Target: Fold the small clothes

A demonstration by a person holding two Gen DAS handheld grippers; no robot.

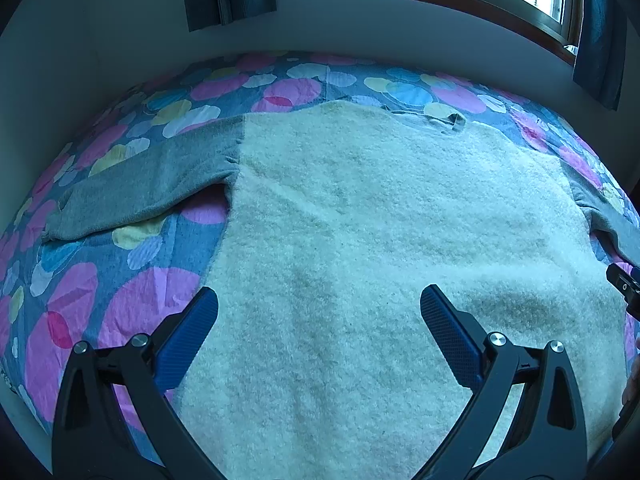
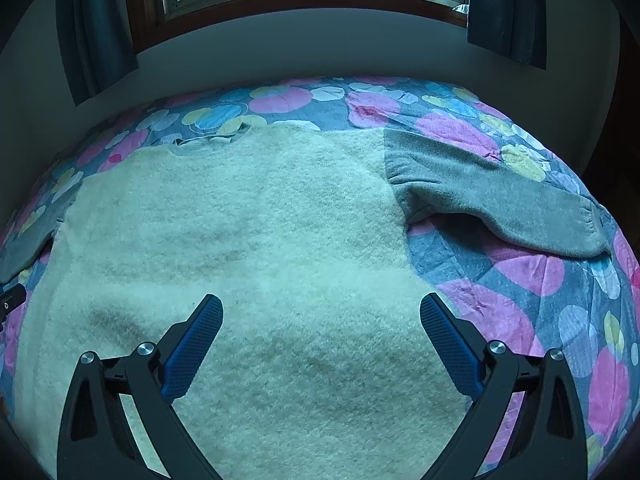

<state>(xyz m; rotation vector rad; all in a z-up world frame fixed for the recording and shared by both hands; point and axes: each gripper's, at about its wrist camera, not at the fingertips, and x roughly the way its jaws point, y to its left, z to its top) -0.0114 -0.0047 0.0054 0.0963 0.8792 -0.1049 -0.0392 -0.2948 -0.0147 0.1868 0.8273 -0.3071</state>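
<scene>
jaws of left gripper (image 1: pixel 319 306) and right gripper (image 2: pixel 321 314) released above fleece sweater (image 1: pixel 360 220); grasping single layer risks uneven fold.

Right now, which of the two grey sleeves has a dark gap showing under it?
The right sleeve: near the armpit it lifts off the bedspread, leaving a shadowed hollow. The left sleeve lies flatter.
</scene>
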